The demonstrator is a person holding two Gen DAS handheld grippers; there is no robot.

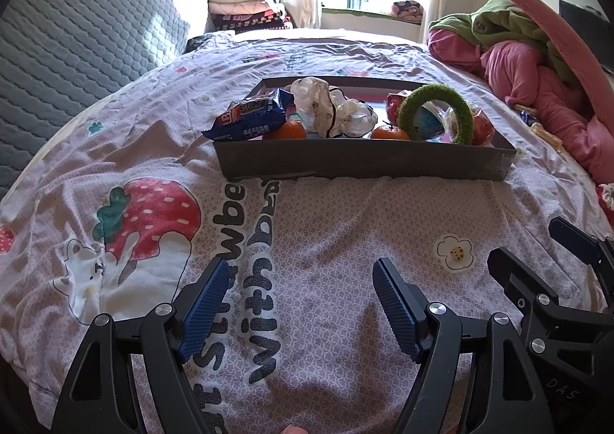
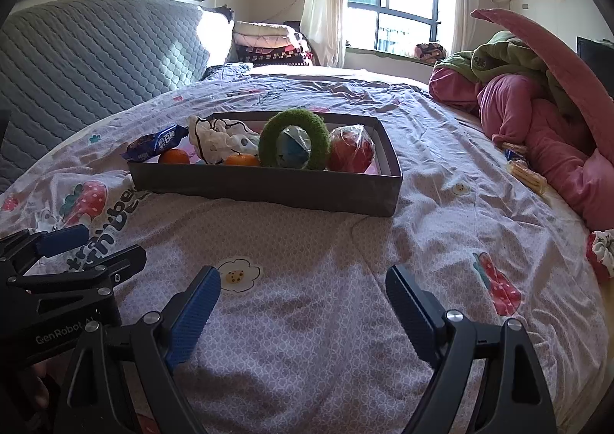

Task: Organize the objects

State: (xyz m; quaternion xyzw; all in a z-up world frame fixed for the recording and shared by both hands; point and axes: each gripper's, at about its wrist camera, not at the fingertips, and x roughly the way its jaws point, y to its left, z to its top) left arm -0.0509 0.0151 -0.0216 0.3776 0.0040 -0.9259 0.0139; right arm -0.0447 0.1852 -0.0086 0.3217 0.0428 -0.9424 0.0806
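Observation:
A shallow grey box (image 1: 364, 161) (image 2: 264, 184) sits on the bed ahead of both grippers. It holds a blue snack packet (image 1: 249, 115) (image 2: 157, 144), two oranges (image 1: 286, 131) (image 2: 174, 157), a crumpled white bag (image 1: 330, 108) (image 2: 217, 138), a green fuzzy ring (image 1: 435, 113) (image 2: 293, 138) leaning upright over a blue ball (image 2: 293, 150), and a red wrapped fruit (image 2: 351, 150). My left gripper (image 1: 301, 273) hovers open over the sheet, short of the box. My right gripper (image 2: 303, 280) is likewise open with nothing between its fingers.
The printed pink bedsheet (image 1: 326, 223) spreads between the grippers and the box. Pink and green bedding (image 2: 537, 108) piles up at right, with small snack packets (image 2: 525, 169) beside it. A grey quilted headboard (image 1: 76, 42) stands at left. Folded blankets and a window are behind.

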